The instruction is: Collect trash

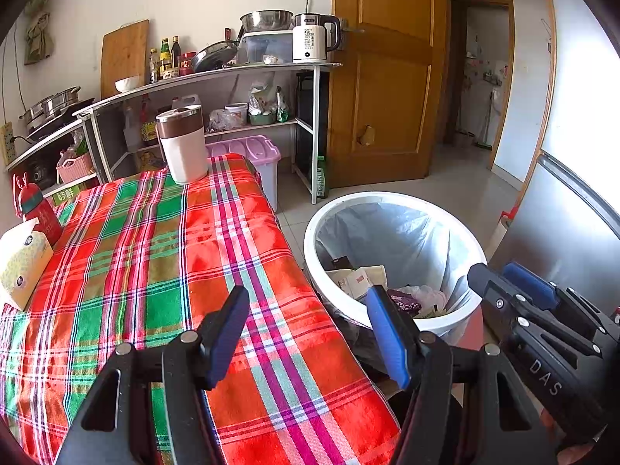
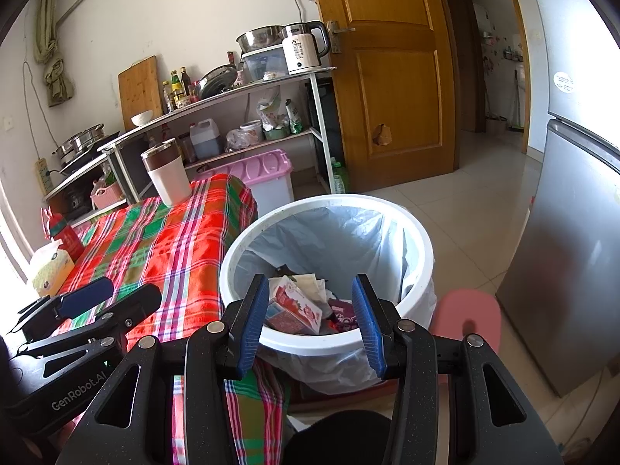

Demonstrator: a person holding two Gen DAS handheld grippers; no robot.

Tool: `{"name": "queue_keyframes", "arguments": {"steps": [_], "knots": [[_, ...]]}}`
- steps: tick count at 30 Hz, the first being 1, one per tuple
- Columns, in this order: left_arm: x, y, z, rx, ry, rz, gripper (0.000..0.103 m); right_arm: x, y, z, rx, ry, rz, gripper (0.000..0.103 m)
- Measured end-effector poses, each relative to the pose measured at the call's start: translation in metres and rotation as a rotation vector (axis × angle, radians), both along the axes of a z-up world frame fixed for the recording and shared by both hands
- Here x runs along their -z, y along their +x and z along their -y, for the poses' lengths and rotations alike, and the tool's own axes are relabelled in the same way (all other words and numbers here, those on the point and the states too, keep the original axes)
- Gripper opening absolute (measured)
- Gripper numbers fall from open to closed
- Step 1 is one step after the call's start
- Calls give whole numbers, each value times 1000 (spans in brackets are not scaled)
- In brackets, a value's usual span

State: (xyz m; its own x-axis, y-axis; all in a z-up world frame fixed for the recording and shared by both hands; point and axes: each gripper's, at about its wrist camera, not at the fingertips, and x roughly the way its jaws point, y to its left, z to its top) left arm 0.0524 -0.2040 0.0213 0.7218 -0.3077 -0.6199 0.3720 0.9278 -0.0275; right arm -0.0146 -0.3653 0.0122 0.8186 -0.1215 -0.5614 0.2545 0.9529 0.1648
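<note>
Apparently nearly done: cartons and wrappers (image 2: pixel 298 306) lie in the white lined plastic bin (image 2: pixel 420 240) right of the plaid-clothed table (image 1: pixel 155 255). Left gripper (image 1: pixel 308 335) and right gripper (image 2: pixel 310 319) gape, empty.

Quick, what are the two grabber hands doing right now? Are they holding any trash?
Left gripper: open, holding nothing, over the table edge.
Right gripper: open, holding nothing, above the trash bin.

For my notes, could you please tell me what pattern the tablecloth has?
The tablecloth is a red, green and white plaid, best seen in the left wrist view.
</note>
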Motion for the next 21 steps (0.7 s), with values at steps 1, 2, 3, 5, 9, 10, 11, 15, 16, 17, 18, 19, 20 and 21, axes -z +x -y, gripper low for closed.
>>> {"name": "queue_keyframes", "arguments": {"steps": [1,2,3,5,9,10,11,15,16,17,18,19,20,21], "knots": [[0,0,0,-1,0,-2,65,0,0,0,0,-1,-1,46],[0,0,0,-2,-1,-4,65,0,0,0,0,-1,0,46],[1,1,0,-2,-2,-4,65,0,0,-1,-1,0,1,46],[1,0,0,-2,-3,-4,65,0,0,-1,1,1,-2,46],[1,1,0,3,-3,-6,65,0,0,-1,-2,0,0,46],[2,1,0,4,-3,-8,65,0,0,-1,-1,1,-1,46],[2,1,1,5,-3,-10,65,0,0,-1,-1,3,-1,46],[2,1,1,8,-4,-11,65,1,1,-1,-1,4,-4,46],[2,1,1,10,-5,-11,65,0,1,-1,-1,4,-3,46],[2,1,1,10,-5,-12,65,0,1,-1,-1,4,-3,46],[2,2,1,9,-5,-13,65,0,1,-1,-1,2,-3,46],[2,2,1,11,-6,-14,65,1,1,-1,-1,2,-2,46],[3,2,1,12,-8,-15,65,0,1,-1,-1,3,-2,46],[2,2,1,9,-8,-16,65,1,1,-1,-1,4,-1,46]]}}
